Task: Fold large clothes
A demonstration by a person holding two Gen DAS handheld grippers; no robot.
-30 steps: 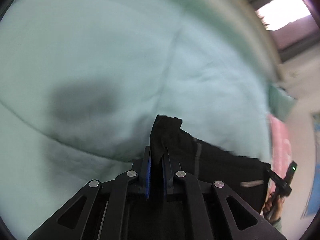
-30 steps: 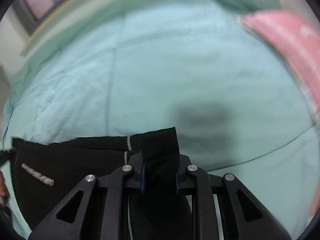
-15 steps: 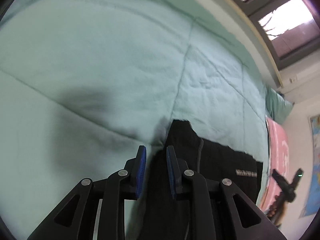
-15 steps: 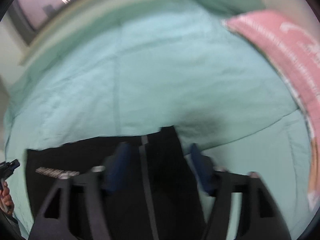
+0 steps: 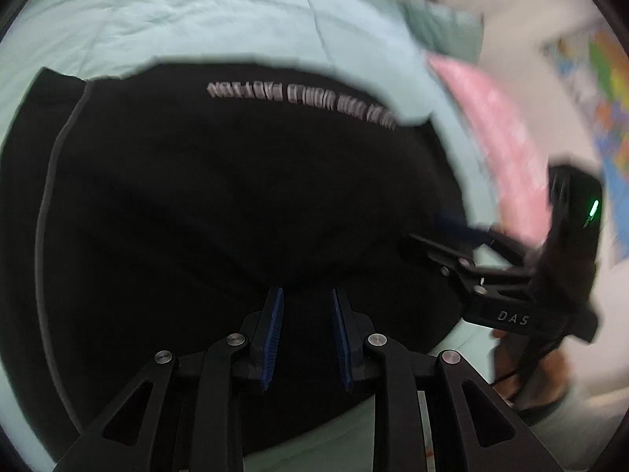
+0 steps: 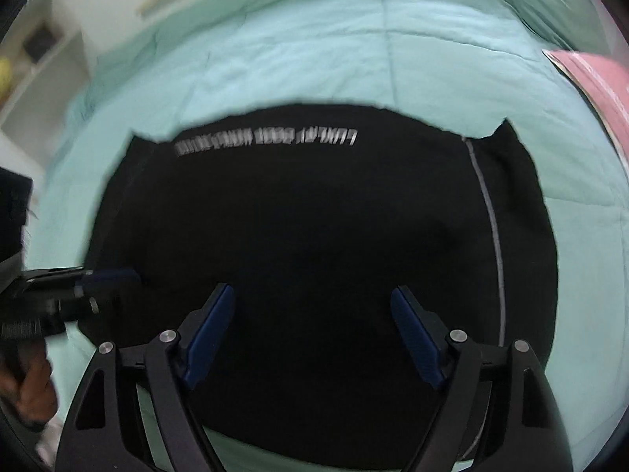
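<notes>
A black garment (image 5: 236, 196) with a line of white lettering (image 5: 295, 98) lies folded flat on the mint-green bedcover (image 5: 196, 11). My left gripper (image 5: 306, 295) hovers over its near half; its jaws are opening, with nothing between the blue pads. In the right wrist view the same garment (image 6: 314, 216) fills the middle, a grey seam stripe (image 6: 495, 228) down its right side. My right gripper (image 6: 312, 295) stands wide open above it, holding nothing. Each gripper shows at the edge of the other's view: the right gripper (image 5: 432, 232) and the left one's fingers (image 6: 110, 275).
A pink cloth (image 5: 503, 137) lies along the right side of the bed, with a green pillow (image 5: 444, 27) beyond it. A colourful map (image 5: 605, 98) hangs on the wall. White shelves (image 6: 39, 59) stand past the bed's left corner. A hand (image 6: 27, 393) grips the left handle.
Both grippers let go of the garment's corners, opened, and drew back over it. The garment now lies flat on the bedcover.
</notes>
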